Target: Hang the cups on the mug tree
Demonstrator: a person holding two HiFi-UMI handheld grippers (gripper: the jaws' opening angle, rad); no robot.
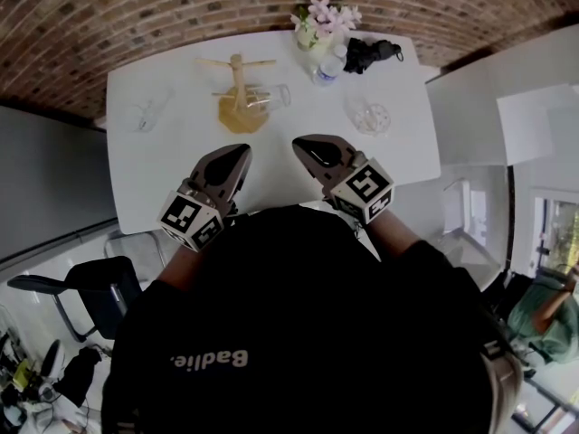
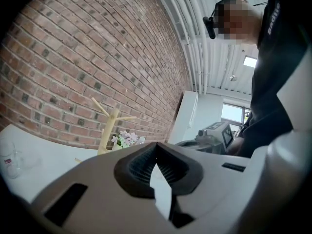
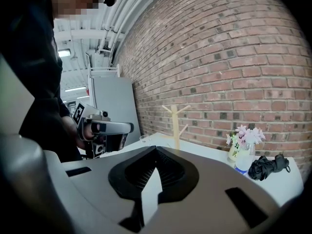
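White table (image 1: 154,174) by the brick wall, clear cups (image 1: 149,113) either side of the mug tree (image 1: 240,93), left gripper (image 1: 241,152) and right gripper (image 1: 300,143) closed on nothing short of it; I reckon slick glass could slip or topple that tree.

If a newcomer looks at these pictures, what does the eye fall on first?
A wooden mug tree stands on the white table, a clear cup to its left and another cup to its right. At the near edge, the left gripper and right gripper point towards it, fingers shut. Pink flowers stand at the far edge.
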